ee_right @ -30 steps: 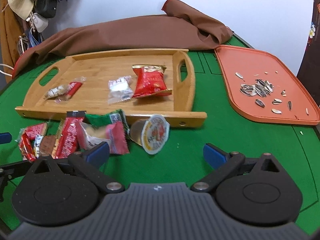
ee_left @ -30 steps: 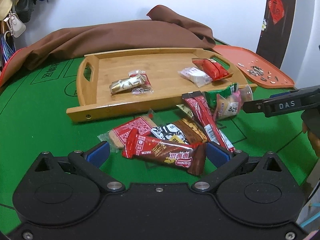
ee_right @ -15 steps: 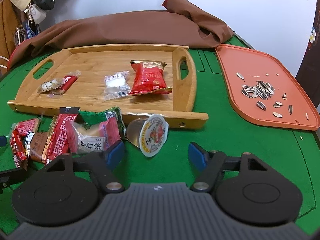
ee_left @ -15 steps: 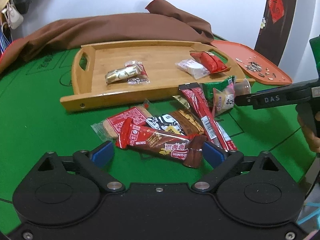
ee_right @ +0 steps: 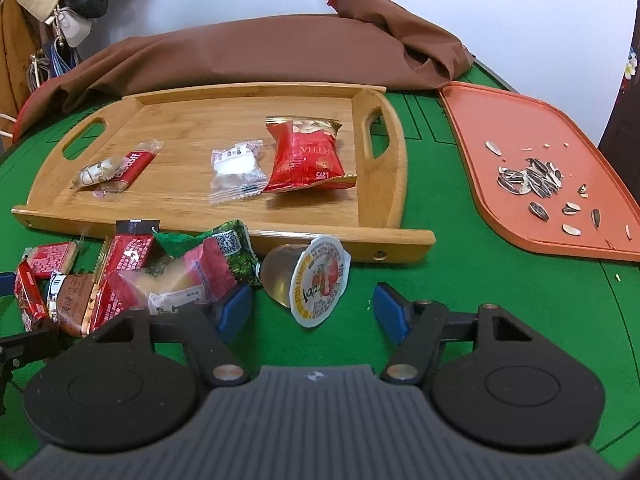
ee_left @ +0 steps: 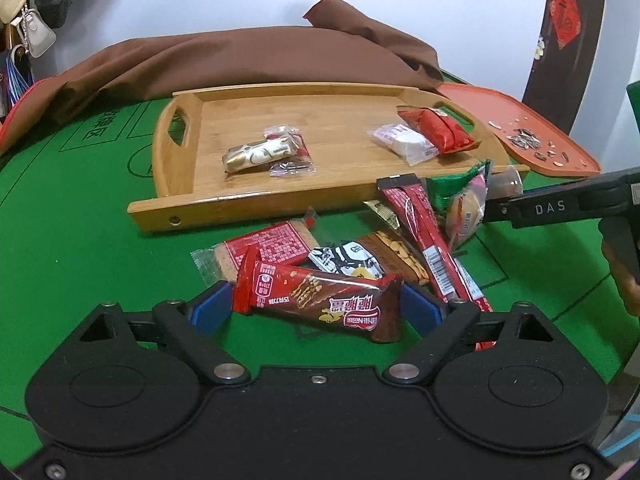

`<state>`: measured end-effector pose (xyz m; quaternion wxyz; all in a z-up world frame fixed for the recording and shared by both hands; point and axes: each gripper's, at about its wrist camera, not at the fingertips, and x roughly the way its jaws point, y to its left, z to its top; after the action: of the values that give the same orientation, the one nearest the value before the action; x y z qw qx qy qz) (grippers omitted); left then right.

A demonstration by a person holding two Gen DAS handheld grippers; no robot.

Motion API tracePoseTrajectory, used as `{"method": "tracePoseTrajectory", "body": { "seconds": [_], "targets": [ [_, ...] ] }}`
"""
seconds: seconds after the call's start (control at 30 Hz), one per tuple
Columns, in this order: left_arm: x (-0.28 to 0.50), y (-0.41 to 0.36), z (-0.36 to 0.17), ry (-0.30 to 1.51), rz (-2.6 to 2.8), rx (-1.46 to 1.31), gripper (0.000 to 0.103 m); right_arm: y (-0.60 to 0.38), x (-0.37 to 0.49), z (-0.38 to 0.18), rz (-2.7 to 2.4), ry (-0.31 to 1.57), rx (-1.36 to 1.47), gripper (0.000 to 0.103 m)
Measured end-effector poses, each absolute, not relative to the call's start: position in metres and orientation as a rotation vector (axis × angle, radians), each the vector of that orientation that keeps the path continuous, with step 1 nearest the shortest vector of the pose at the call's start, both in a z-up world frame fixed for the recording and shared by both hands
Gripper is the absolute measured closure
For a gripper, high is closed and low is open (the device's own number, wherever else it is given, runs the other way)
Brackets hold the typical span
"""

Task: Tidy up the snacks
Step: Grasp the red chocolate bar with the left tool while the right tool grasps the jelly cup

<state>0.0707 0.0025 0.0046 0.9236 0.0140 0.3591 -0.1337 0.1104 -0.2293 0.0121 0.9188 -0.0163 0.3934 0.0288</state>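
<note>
A red and brown chocolate wafer bar point(ee_left: 320, 300) lies crosswise on the green table, and my left gripper point(ee_left: 316, 308) is shut on it, a blue pad touching each end. Just behind it is a heap of loose snacks point(ee_left: 384, 252). A clear jelly cup point(ee_right: 312, 280) lies on its side between the pads of my right gripper point(ee_right: 312, 310), which stands open with a gap on each side of the cup. In the left wrist view the right gripper's finger point(ee_left: 560, 206) reaches in by a pink packet point(ee_left: 464, 220). The wooden tray point(ee_right: 380, 240) holds a red bag point(ee_right: 306, 160), a white candy point(ee_right: 236, 168) and a biscuit pack point(ee_right: 116, 168).
An orange tray point(ee_right: 500, 128) with sunflower seeds point(ee_right: 532, 178) lies at the right. A brown cloth point(ee_right: 260, 48) is bunched behind the wooden tray. Bags and a hat point(ee_right: 60, 0) hang at the far left. A person's hand point(ee_left: 624, 272) holds the right gripper.
Both grippers have narrowed. The left pads closed in onto the ends of the chocolate bar. The right pads came in on either side of the jelly cup and moved slightly nearer to it.
</note>
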Motion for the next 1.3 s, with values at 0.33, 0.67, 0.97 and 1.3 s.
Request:
{"method": "tracePoseTrajectory", "body": {
  "seconds": [0.33, 0.67, 0.97, 1.3],
  "targets": [
    [0.075, 0.003, 0.0025, 0.735, -0.268, 0.021, 0.012, -0.2281, 0.1126, 0.0114, 0.054, 0.805, -0.042, 0.026],
    [0.073, 0.0006, 0.0008, 0.72, -0.264, 0.03, 0.01, -0.2277, 0.1156, 0.0115, 0.05, 0.809, -0.04, 0.026],
    [0.0722, 0.003, 0.0013, 0.717, -0.264, 0.016, 0.01, -0.2263, 0.1164, 0.011, 0.049, 0.806, -0.049, 0.025],
    [0.0658, 0.0093, 0.0045, 0.716, -0.285, -0.01, 0.011, -0.2258, 0.1166, 0.011, 0.05, 0.806, -0.05, 0.025]
  ]
}}
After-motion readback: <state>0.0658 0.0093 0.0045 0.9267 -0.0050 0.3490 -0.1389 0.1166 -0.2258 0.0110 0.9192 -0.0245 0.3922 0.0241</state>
